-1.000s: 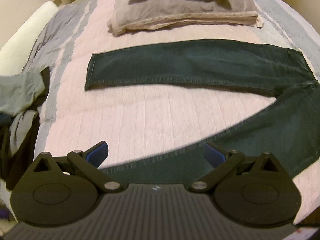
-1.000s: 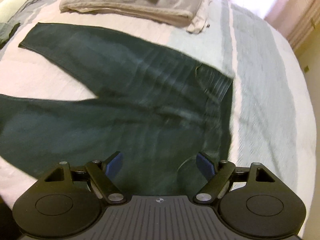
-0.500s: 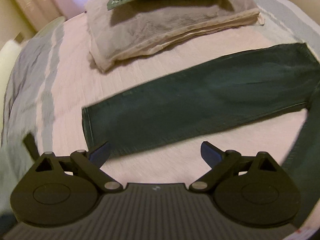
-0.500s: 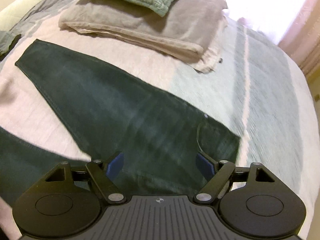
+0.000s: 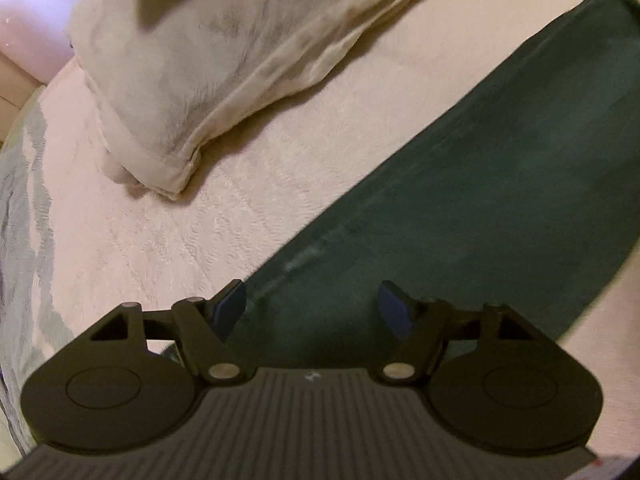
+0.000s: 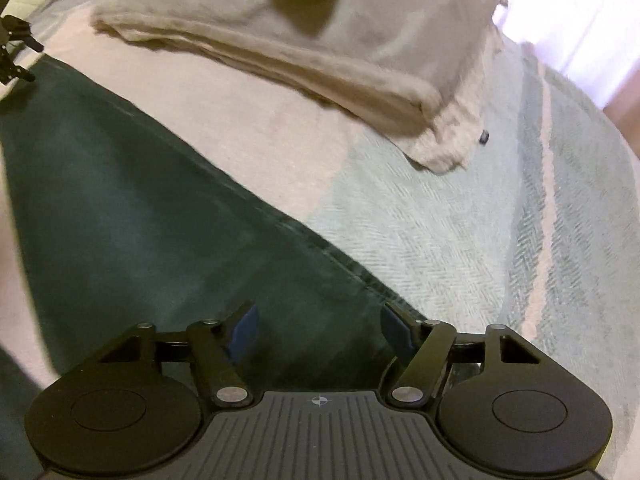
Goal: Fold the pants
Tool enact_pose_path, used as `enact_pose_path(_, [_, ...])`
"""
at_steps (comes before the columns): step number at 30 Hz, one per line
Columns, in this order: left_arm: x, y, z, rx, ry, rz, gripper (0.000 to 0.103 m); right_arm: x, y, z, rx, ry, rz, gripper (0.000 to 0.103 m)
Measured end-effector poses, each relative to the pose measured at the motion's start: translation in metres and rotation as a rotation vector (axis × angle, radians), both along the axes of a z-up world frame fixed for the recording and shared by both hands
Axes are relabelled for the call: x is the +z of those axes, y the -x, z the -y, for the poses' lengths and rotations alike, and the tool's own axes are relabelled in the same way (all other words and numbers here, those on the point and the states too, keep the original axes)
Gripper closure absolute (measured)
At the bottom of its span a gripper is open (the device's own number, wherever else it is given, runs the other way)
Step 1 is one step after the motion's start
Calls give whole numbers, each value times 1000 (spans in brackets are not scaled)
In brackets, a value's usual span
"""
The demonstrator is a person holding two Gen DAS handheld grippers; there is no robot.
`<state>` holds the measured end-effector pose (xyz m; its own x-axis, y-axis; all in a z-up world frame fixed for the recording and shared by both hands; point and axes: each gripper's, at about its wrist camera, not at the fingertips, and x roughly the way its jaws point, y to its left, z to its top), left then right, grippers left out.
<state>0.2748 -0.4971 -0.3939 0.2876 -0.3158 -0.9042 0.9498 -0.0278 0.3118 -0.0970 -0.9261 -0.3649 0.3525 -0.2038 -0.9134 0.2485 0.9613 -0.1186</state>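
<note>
So: pants [image 5: 472, 184] lie flat on the bedspread [image 5: 208, 220], dark green, unfolded. The far leg runs diagonally up and right from the left gripper [image 5: 312, 304], its hem end right under that claw. Jaws spread wide, nothing between them; left pad [image 5: 230, 308] sits over the leg's outer edge seam. Right gripper [image 6: 318, 330] is also spread and empty, hovering over the same leg nearer the waist, with the outer seam passing just under its right pad [image 6: 394, 330].

Likely step: pinch that far edge at both ends to fold it over the other leg. Bite both fabric layers at the seam, close together, lift evenly, keep the leg taut. Pillow stack [image 5: 224, 56] sits ahead and left; stay short of it.
</note>
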Motion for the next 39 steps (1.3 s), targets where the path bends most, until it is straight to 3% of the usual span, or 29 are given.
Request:
enact_pose_path(5, [-29,-25,21,-78,-57,-32,34,-33,-4,20,34,13,-25,39])
enact_pose_path(12, [-50,-43,50,-192,-215,-112,34,-57,-3,27,41,5,-35,39])
enact_pose_path(15, [-55,-47,61,-210,-282,-167,50,-60,-1,24,34,-1,-24,39])
enact_pose_path(20, [-49,-43,64,-271,-357,-152,95,-55,5,27,24,-8,-12,39])
enact_pose_path(24, [-28,-41,51,-253,-332,-124,101,-44,14,34,16,-2,-19,39])
enact_pose_path(32, [20,2,3,-225,-190,4,102,-30,24,61,89,47,-72,39])
enact_pose_path(39, [37,39,-21,-195,-143,76,102,-60,17,92,174,22,-209,39])
